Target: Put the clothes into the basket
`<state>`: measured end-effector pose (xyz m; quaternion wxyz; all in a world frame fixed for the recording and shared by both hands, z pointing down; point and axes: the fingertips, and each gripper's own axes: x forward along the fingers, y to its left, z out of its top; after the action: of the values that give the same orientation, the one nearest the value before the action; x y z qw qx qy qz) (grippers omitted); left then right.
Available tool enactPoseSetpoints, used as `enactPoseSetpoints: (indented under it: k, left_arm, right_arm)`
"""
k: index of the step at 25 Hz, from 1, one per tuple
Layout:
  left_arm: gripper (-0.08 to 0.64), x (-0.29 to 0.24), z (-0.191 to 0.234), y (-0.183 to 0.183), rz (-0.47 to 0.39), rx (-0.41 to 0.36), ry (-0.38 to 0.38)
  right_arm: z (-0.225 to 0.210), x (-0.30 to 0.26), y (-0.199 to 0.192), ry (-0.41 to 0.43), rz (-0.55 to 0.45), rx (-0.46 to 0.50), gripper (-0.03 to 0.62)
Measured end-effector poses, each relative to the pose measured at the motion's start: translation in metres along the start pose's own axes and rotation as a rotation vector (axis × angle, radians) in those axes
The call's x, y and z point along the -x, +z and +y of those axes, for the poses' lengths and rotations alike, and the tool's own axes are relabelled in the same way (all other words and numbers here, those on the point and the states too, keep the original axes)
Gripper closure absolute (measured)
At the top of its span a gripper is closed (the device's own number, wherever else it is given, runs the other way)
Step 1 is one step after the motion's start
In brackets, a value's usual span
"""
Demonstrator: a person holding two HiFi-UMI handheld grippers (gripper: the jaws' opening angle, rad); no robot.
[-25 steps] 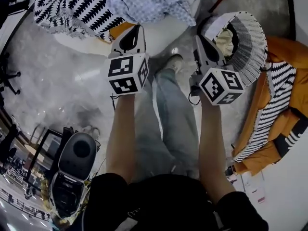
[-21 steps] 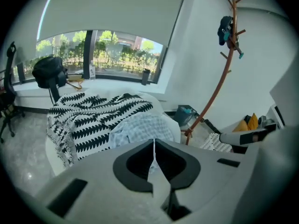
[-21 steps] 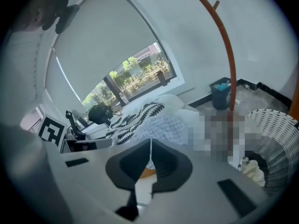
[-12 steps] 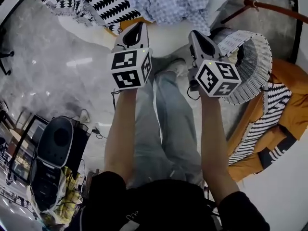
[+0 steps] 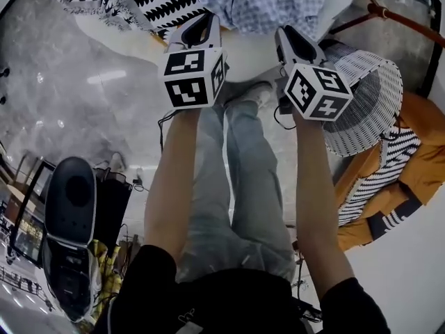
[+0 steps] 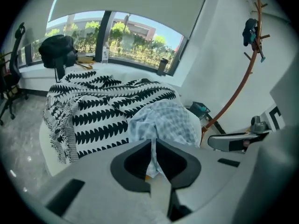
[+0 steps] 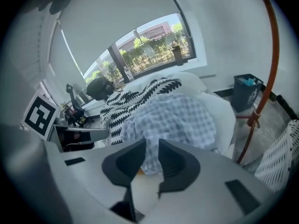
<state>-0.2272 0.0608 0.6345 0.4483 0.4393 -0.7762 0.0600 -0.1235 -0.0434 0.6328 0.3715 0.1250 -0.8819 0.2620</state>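
Hovering low, side by side: left gripper [image 6: 153,146] jaws pressed together, empty; right gripper [image 7: 151,149] jaws opening, nothing between. Just beyond: checked shirt [image 5: 268,2] heaped on white rounded seat [image 5: 242,51], zigzag-print garment [image 5: 149,2] alongside. White basket [image 5: 372,96] on floor at right.

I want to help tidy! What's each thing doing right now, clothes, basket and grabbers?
Blue checked shirt: crumpled, unheld.
Black-and-white patterned cloth: draped beside it, unheld.
White woven basket: unheld, contents hidden.
Orange jacket: heaped beside the basket.
Left gripper: shut, empty.
Right gripper: jaws opening, empty.
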Motion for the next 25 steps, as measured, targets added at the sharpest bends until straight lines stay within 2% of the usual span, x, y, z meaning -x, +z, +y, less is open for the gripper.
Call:
enactPoseSetpoints:
  k: [2,4,7,9,12,14,16,19,21,22,23,24,25]
  left_arm:
    - [0.541,-0.015,0.012,-0.006,0.020,0.004,-0.016]
    - [0.524,-0.032,0.026,-0.016,0.043,0.014,-0.031]
    - [0.423,-0.058,0.039,-0.028,0.081,0.020,-0.043]
    - [0.393,-0.069,0.043,-0.033,0.099,0.007,-0.037]
    - [0.382,-0.083,0.043,-0.030,0.102,0.001,-0.040]
    - [0.382,-0.093,0.037,-0.027,0.099,-0.006,-0.050]
    - [0.382,-0.098,0.029,-0.028,0.094,-0.040,-0.055]
    - [0.382,-0.104,0.018,-0.014,0.086,-0.098,-0.064]
    - [0.385,-0.107,0.010,-0.001,0.068,-0.125,-0.073]
    - [0.410,-0.103,0.007,-0.003,0.067,-0.136,-0.072]
    - [0.488,-0.098,0.006,-0.008,0.069,-0.155,-0.069]
    - [0.543,-0.093,0.003,-0.013,0.071,-0.190,-0.071]
    - [0.543,-0.088,-0.002,-0.016,0.071,-0.237,-0.082]
  right_arm:
    - [-0.005,-0.020,-0.005,-0.015,0.029,-0.001,0.416]
    - [-0.010,-0.041,-0.012,-0.026,0.054,-0.006,0.370]
    - [-0.024,-0.064,-0.019,-0.065,0.075,0.015,0.349]
    - [-0.032,-0.071,-0.020,-0.094,0.083,0.039,0.341]
    - [-0.046,-0.076,-0.018,-0.148,0.100,0.085,0.324]
    - [-0.061,-0.077,-0.019,-0.178,0.106,0.082,0.315]
    - [-0.071,-0.080,-0.027,-0.170,0.115,0.073,0.309]
    - [-0.077,-0.089,-0.023,-0.129,0.111,0.086,0.307]
    - [-0.077,-0.089,-0.015,-0.124,0.087,0.062,0.308]
    - [-0.072,-0.086,-0.017,-0.117,0.084,0.051,0.316]
    - [-0.066,-0.082,-0.021,-0.106,0.087,0.051,0.364]
    - [-0.060,-0.078,-0.025,-0.096,0.092,0.060,0.447]
    - [-0.054,-0.074,-0.029,-0.089,0.100,0.070,0.503]
